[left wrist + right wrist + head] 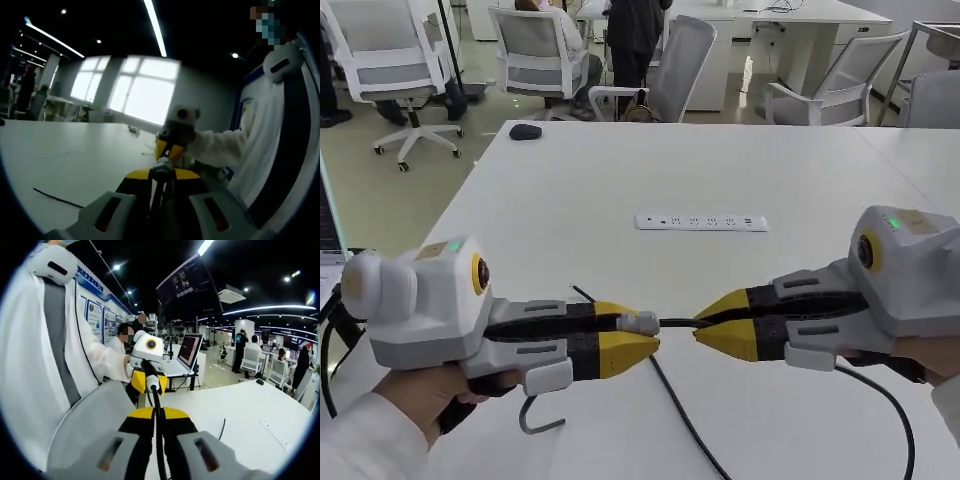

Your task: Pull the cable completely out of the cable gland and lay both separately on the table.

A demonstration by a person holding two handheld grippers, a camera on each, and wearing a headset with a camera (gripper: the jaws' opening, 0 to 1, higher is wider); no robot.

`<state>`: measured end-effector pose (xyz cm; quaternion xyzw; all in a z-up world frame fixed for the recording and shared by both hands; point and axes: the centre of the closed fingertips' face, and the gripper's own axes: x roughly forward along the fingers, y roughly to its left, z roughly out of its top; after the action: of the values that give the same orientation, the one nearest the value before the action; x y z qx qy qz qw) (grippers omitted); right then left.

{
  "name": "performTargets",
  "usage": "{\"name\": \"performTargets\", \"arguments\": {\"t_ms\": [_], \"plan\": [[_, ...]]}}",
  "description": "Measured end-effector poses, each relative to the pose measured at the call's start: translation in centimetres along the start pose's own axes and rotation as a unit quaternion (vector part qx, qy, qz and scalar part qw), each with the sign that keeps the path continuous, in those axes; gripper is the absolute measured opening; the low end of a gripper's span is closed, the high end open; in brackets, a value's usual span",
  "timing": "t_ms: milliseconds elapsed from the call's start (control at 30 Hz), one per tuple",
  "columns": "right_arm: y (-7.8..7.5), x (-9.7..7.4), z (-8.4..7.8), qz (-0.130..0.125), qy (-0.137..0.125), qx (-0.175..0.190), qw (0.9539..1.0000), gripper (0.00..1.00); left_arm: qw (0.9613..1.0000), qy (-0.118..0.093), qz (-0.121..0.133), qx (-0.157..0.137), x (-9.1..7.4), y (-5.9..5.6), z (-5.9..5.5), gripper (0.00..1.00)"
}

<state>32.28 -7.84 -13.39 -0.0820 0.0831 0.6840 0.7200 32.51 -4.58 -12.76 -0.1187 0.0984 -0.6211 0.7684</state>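
Head view shows a long white plastic power strip [701,222]; nearer the person than it, left gripper [642,328] pinches a grey round cable gland [640,322], right gripper [698,327] clamps a thin black cable [677,323].

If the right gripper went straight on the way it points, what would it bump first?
Probably the grey cable gland, clamped in the left gripper straight opposite. The right gripper is shut on the black cable, which runs into that gland.
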Motion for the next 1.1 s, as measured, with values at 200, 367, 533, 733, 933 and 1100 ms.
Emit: {"name": "performTargets", "arguments": {"t_ms": [200,367,533,733,933,1100], "plan": [[-0.1,-0.6,-1.8,-0.009,0.009,0.020,0.9997,0.04,1.0000,0.001,0.005,-0.005,-0.4,0.2,-0.3,0.17],[-0.4,-1.3,-3.7,-0.020,0.025,0.042,0.9986,0.05,0.9999,0.004,0.008,-0.007,-0.8,0.3,-0.5,0.16],[-0.5,-2.1,-5.3,-0.031,0.034,0.059,0.9972,0.06,0.9999,0.003,0.009,-0.007,-0.9,0.2,-0.5,0.16],[-0.7,-2.7,-6.0,-0.038,0.040,0.067,0.9962,0.07,0.9999,0.005,0.006,-0.006,-0.8,0.2,-0.6,0.16],[-0.7,-2.7,-6.3,-0.039,0.046,0.067,0.9959,0.07,0.9999,0.006,0.004,-0.007,-0.6,0.1,-0.6,0.16],[-0.7,-2.6,-6.4,-0.039,0.050,0.065,0.9959,0.08,0.9999,0.011,0.001,-0.008,-0.5,-0.1,-0.6,0.16]]}}
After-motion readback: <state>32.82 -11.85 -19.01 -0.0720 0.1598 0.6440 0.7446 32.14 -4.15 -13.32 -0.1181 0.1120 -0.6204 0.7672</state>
